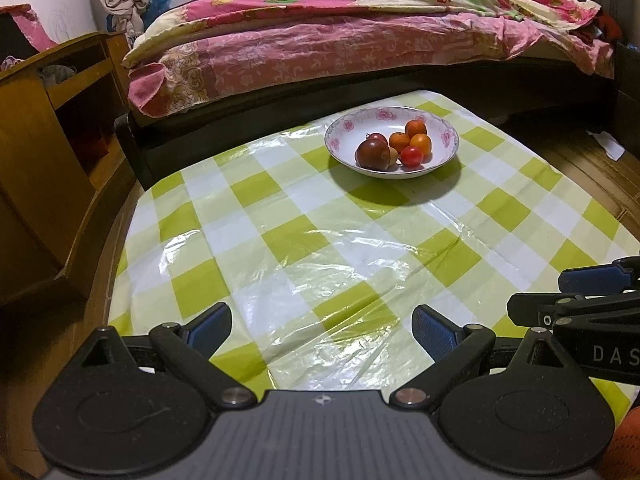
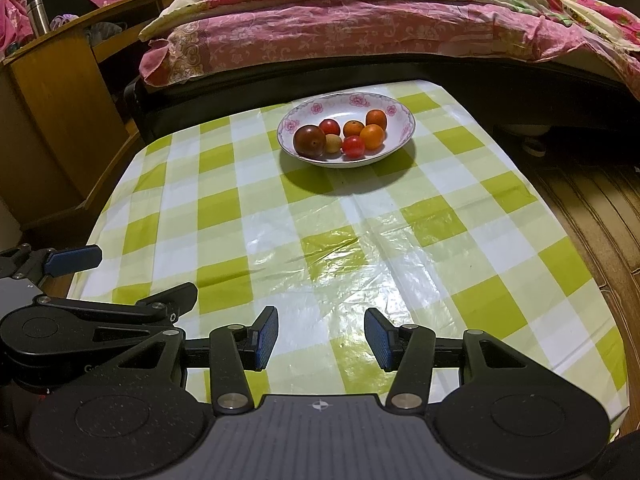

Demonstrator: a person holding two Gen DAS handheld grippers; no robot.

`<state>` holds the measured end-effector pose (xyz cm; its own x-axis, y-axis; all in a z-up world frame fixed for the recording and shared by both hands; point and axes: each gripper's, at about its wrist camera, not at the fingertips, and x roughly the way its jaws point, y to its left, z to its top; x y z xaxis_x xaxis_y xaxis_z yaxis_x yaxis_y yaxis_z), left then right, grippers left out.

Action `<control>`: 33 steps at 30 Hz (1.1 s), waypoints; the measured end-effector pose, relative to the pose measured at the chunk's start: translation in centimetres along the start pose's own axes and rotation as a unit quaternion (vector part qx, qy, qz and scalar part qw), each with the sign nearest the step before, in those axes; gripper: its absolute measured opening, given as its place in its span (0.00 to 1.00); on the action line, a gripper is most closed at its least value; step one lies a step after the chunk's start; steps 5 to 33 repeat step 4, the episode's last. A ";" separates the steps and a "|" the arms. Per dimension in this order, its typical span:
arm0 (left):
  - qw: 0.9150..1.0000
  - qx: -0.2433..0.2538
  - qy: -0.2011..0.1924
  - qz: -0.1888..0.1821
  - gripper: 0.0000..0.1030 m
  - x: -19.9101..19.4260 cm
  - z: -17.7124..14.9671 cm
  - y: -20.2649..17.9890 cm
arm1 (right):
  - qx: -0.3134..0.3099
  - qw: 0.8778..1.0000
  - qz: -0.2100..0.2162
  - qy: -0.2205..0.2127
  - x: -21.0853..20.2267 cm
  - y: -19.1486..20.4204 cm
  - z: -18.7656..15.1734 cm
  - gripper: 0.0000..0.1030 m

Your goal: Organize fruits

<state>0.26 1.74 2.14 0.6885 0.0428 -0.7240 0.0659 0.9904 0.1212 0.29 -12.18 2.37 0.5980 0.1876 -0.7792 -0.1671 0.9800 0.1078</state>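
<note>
White porcelain with pink flowers on the rim forms the bowl [image 2: 346, 136], which is placed at the far side of the table [image 2: 440, 240], near the bed [image 2: 360, 32]. The table is covered with a shiny cloth of green and white squares. All the fruits are seen inside the bowl: a large dark red fruit [image 2: 309, 141] at the left, a small pale yellow fruit [image 2: 333, 143] touching it, two small red fruits [image 2: 353, 146] and three orange ones [image 2: 372, 136] toward the right. No fruit is seen on the cloth outside the bowl.

Both grippers are held above the near edge of the table, well apart from the bowl, and they are pointed down at the cloth. The left gripper [image 1: 322, 330] is seen with its blue fingers [image 1: 434, 332] spread wide, and nothing is between them. The right gripper [image 2: 322, 338] is held just beside it, with its fingers [image 2: 267, 338] partly spread and also without anything between them. A wooden cabinet [image 2: 56, 112] is seen at the left of the table.
</note>
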 end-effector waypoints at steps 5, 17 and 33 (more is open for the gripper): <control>1.000 0.001 -0.001 0.000 1.00 -0.1 0.0 0.0 | 0.001 1.000 0.001 -0.001 0.0 0.0 0.0 0.45; 1.000 0.001 -0.001 0.000 1.00 -0.1 0.0 0.0 | 0.001 1.000 0.001 -0.001 0.0 0.0 0.0 0.45; 1.000 0.001 -0.001 0.000 1.00 -0.1 0.0 0.0 | 0.001 1.000 0.001 -0.001 0.0 0.0 0.0 0.45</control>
